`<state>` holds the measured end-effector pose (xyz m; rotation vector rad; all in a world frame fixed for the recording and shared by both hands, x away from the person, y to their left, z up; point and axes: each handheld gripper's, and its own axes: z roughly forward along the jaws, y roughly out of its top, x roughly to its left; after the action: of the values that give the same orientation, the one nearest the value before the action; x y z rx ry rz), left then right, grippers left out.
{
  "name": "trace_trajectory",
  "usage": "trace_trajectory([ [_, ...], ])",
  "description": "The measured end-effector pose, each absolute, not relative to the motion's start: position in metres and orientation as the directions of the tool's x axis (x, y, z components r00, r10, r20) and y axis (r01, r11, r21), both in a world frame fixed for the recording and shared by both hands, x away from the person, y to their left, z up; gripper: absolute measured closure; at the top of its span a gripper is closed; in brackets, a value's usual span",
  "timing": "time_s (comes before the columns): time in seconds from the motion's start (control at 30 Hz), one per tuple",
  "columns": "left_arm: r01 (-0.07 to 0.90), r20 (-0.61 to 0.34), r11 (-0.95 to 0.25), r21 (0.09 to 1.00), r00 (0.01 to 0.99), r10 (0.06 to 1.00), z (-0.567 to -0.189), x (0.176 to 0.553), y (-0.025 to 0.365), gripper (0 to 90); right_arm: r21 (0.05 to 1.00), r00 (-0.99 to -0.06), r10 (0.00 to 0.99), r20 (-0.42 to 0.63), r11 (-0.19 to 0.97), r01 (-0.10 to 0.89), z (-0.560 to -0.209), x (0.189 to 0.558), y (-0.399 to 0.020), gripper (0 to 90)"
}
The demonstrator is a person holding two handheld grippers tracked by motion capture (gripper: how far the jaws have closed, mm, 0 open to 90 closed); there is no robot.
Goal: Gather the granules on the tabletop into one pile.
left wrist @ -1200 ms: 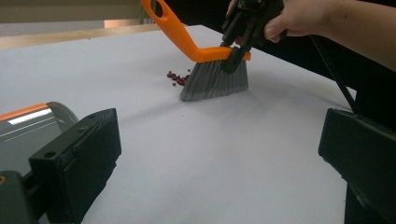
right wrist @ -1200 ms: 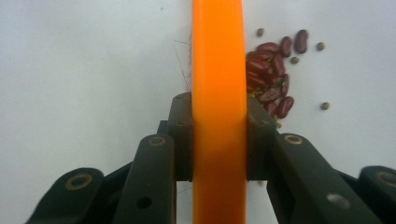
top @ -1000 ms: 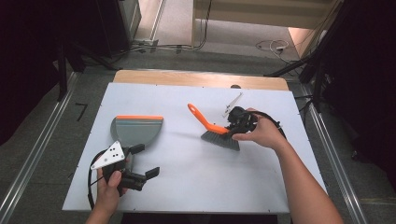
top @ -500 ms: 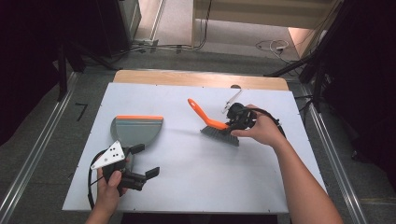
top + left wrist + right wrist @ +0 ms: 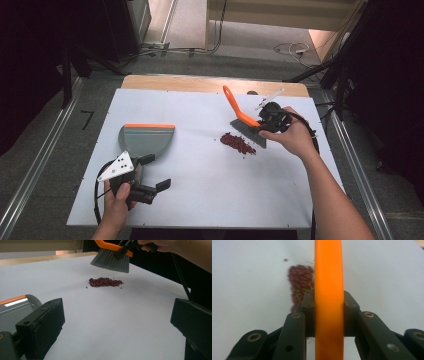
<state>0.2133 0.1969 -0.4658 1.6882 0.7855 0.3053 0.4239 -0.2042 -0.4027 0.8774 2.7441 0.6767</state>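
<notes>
Work in hand: sweeping a small pile of dark red beans (image 5: 238, 143) off the white table (image 5: 210, 200) into a dustpan (image 5: 145, 140), judging by what the grippers carry and what lies between them.

Right gripper (image 5: 267, 120): jaws clamped tight on the orange handle of the brush (image 5: 240, 116); in the right gripper view the two pads press flat on either side of that handle (image 5: 329, 302).

Brush: up off the table, grey bristles (image 5: 110, 262) hanging in the air just beyond the pile and clear of it, handle angled up and away.

Beans: one tight heap on the right half of the table, a stray or two beside it (image 5: 86, 287); none in the pan that I can see.

Dustpan: flat on the left half, orange lip on its far side, well apart from the beans.

Left gripper (image 5: 150, 181): low at the near left corner, jaws gaping wide with nothing between them, sitting just behind the pan; one jaw (image 5: 42, 327) is close to the pan's grey body (image 5: 15, 312).

Done so far: brush picked up and poised; beans gathered in one spot.

Left to do: by my reading nearly everything, meaning pan gripped and brought over or held steady, bristles lowered behind the heap, beans pushed across the open table into the pan.

Progress call: early.
</notes>
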Motion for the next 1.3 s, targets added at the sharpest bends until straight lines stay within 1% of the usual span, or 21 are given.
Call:
trace_trajectory([
  [0.13,0.335,-0.207,-0.082,0.939,0.739,0.641,-0.466,0.213,0.196,0.2,0.469,-0.708,0.698,-0.104,0.662,0.584,-0.416,0.424,-0.210,68.4],
  [0.27,0.335,-0.205,-0.086,0.938,0.739,0.642,-0.466,0.213,0.197,0.2,0.455,-0.655,0.736,-0.173,0.649,0.609,-0.430,0.421,-0.209,68.4],
  [0.33,0.335,-0.205,-0.087,0.938,0.740,0.641,-0.466,0.213,0.196,0.2,0.444,-0.656,0.732,-0.181,0.656,0.610,-0.436,0.418,-0.204,68.5],
  [0.47,0.335,-0.204,-0.087,0.938,0.740,0.641,-0.466,0.213,0.196,0.2,0.441,-0.686,0.700,-0.198,0.689,0.575,-0.438,0.410,-0.190,68.5],
  [0.57,0.335,-0.206,-0.085,0.938,0.739,0.641,-0.466,0.213,0.196,0.2,0.436,-0.706,0.685,-0.182,0.700,0.566,-0.437,0.405,-0.183,68.5],
  [0.63,0.335,-0.206,-0.085,0.938,0.739,0.641,-0.466,0.213,0.196,0.2,0.444,-0.729,0.669,-0.143,0.702,0.557,-0.435,0.404,-0.181,68.4],
  [0.73,0.334,-0.206,-0.083,0.939,0.739,0.641,-0.466,0.213,0.196,0.2,0.457,-0.722,0.671,-0.169,0.703,0.545,-0.430,0.402,-0.180,68.5],
  [0.8,0.334,-0.207,-0.083,0.939,0.739,0.641,-0.466,0.213,0.196,0.2,0.484,-0.729,0.667,-0.155,0.695,0.532,-0.423,0.401,-0.181,68.4],
  [0.87,0.334,-0.207,-0.083,0.939,0.739,0.641,-0.466,0.213,0.197,0.2,0.495,-0.764,0.630,-0.135,0.711,0.499,-0.417,0.400,-0.180,68.4],
  [0.9,0.335,-0.207,-0.082,0.939,0.739,0.641,-0.466,0.213,0.197,0.2,0.485,-0.782,0.610,-0.129,0.727,0.487,-0.414,0.399,-0.179,68.4],
  [0.97,0.334,-0.207,-0.082,0.939,0.739,0.641,-0.466,0.213,0.197,0.2,0.465,-0.829,0.543,-0.136,0.774,0.431,-0.410,0.395,-0.177,68.4],
  [1.0,0.335,-0.207,-0.083,0.939,0.738,0.642,-0.466,0.213,0.197,0.2,0.460,-0.855,0.502,-0.132,0.795,0.395,-0.409,0.393,-0.177,68.4],
  [1.07,0.334,-0.207,-0.081,0.939,0.738,0.642,-0.465,0.213,0.197,0.2,0.461,-0.901,0.425,-0.089,0.820,0.341,-0.409,0.390,-0.179,68.4],
  [1.1,0.333,-0.206,-0.082,0.939,0.738,0.642,-0.465,0.213,0.198,0.2,0.453,-0.930,0.363,-0.061,0.840,0.298,-0.411,0.387,-0.180,68.4],
  [1.13,0.333,-0.206,-0.082,0.939,0.738,0.642,-0.465,0.213,0.198,0.2,0.441,-0.945,0.322,-0.050,0.856,0.269,-0.414,0.384,-0.182,68.4],
  [1.2,0.334,-0.208,-0.081,0.939,0.738,0.642,-0.465,0.213,0.197,0.2,0.397,-0.958,0.286,-0.020,0.882,0.255,-0.420,0.380,-0.183,68.4],
  [1.27,0.335,-0.207,-0.082,0.939,0.738,0.642,-0.466,0.213,0.196,0.2,0.362,-0.961,0.274,-0.034,0.900,0.244,-0.426,0.378,-0.184,68.4],
  [1.3,0.335,-0.206,-0.084,0.939,0.740,0.640,-0.466,0.213,0.196,0.2,0.362,-0.961,0.275,-0.039,0.900,0.243,-0.429,0.379,-0.184,68.4],
])
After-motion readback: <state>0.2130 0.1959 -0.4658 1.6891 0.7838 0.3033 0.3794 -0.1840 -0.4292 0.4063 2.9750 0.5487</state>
